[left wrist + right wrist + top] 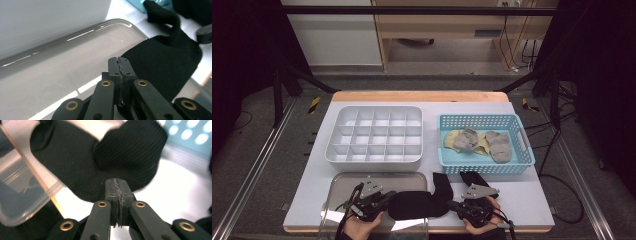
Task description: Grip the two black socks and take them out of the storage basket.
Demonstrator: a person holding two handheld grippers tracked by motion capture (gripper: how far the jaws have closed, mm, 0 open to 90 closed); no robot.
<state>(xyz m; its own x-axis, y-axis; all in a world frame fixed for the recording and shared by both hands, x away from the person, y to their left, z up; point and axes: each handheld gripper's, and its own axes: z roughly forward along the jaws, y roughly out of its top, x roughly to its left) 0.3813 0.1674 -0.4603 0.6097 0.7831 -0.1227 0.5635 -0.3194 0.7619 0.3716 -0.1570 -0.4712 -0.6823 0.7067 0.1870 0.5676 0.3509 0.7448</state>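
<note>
Both shut tools (119, 62) (117, 185) flank the black sock (414, 204), its ends beside them.

- black sock (417, 204): matt ribbed knit cloth
- tray (50, 70): glossy smooth, metal-looking
- basket (484, 165): perforated blue plastic
- divider box (374, 157): smooth white plastic
- table (532, 195): matt white top

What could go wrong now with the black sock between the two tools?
1. Both tools, left and right, look shut at opposite ends of the black sock; pulling apart may stretch it or make it slip.
2. The sock lies partly over the tray rim and may snag.
</note>
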